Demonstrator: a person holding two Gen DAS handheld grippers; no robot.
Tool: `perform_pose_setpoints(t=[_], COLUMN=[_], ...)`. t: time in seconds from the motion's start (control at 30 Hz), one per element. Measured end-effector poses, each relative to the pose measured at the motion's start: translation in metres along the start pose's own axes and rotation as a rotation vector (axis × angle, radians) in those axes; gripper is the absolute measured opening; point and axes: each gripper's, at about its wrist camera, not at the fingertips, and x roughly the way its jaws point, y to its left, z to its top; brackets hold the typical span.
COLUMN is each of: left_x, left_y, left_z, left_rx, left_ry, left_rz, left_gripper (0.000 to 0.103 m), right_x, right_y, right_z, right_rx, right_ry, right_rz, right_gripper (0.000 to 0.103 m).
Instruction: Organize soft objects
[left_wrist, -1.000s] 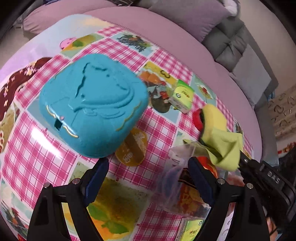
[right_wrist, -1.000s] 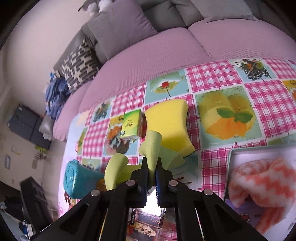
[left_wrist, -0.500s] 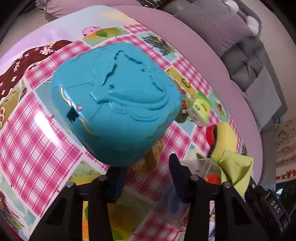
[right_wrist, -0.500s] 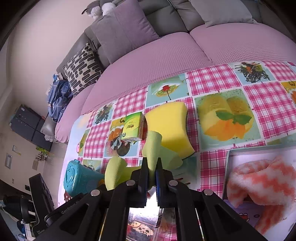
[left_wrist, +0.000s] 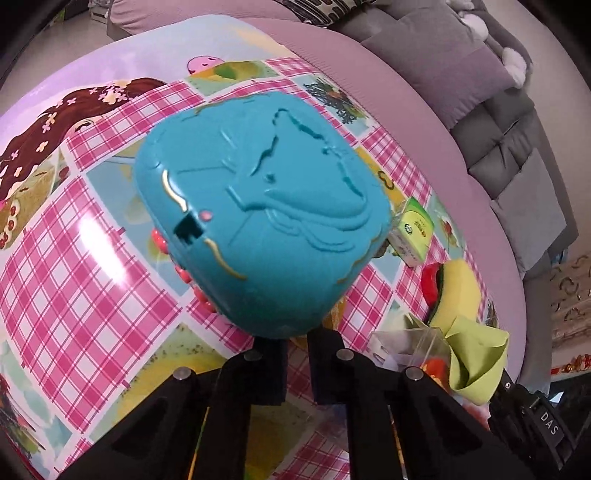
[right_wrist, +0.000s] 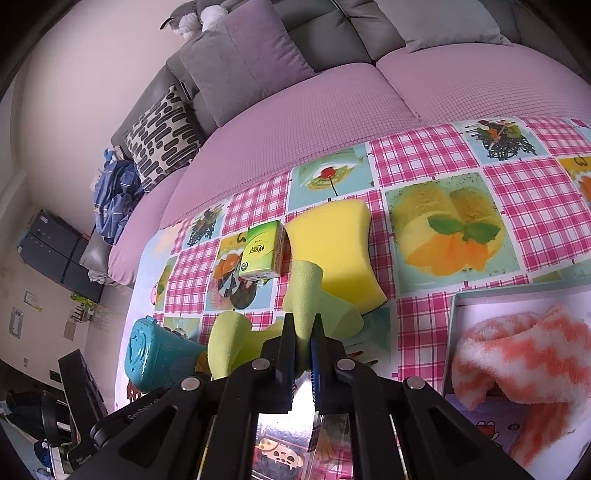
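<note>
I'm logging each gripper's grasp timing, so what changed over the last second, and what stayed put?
The left gripper went from wide open to nearly shut, its jaws now at the near edge of the teal plastic case, which fills more of its view; contact is hidden. The right gripper stays clamped on the green cloth. The yellow sponge, the green box and the orange-and-white towel are unmoved.

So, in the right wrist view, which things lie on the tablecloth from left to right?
Teal plastic case → green tissue pack → yellow sponge → tray with the orange-and-white fluffy cloth. The green cloth, held in the right gripper, overlaps the middle, so I leave it out.
</note>
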Motion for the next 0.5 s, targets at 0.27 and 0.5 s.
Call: perform_pose_setpoints(t=[0.27,0.5], left_x=[-0.013,-0.034], left_y=[-0.004,-0.017], left_z=[-0.001,-0.002], left_rx=[0.018,0.054], left_ry=[-0.002,-0.031], left_rz=[-0.074,-0.137], left_gripper=[0.007,0.007], right_x=[-0.008,-0.029], right_y=[0.002,0.003], right_z=[0.001,0.003], right_rx=[0.0,0.009], right_ry=[-0.029,-0.083], right_rz=[0.006,0.021], right_gripper=[0.007,0.005])
